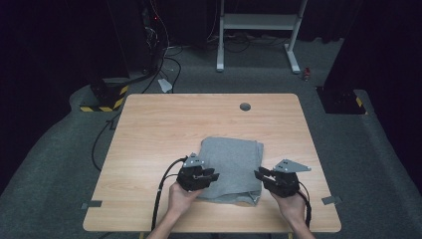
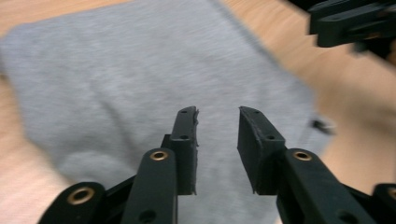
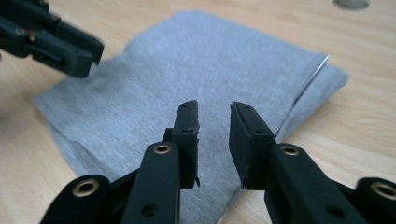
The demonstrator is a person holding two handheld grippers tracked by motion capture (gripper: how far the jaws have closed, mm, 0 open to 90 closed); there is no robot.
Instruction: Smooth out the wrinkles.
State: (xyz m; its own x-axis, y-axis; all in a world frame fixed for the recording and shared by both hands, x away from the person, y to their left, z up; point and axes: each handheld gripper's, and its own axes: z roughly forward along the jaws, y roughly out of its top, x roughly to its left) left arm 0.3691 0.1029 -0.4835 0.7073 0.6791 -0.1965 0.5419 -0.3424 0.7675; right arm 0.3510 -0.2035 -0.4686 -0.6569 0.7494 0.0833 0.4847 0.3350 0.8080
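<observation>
A folded grey cloth [image 1: 231, 167] lies flat on the wooden table [image 1: 149, 129], toward its near edge. My left gripper [image 1: 215, 175] hovers over the cloth's near left part, held by a hand. In the left gripper view its jaws [image 2: 218, 114] stand apart above the grey cloth [image 2: 116, 70] with nothing between them. My right gripper [image 1: 259, 174] is at the cloth's near right corner. Its jaws [image 3: 214, 109] are open too, over the cloth [image 3: 210, 56] near its folded edge. Each gripper view shows the other gripper's tip: the right gripper [image 2: 350, 23] and the left gripper [image 3: 56, 42].
A grey cable grommet [image 1: 245, 106] sits near the table's far edge. Bare wood surrounds the cloth. Beyond the table, on the carpet, stand a white desk frame [image 1: 259, 22] and a yellow-and-black striped base [image 1: 107, 97] with cables.
</observation>
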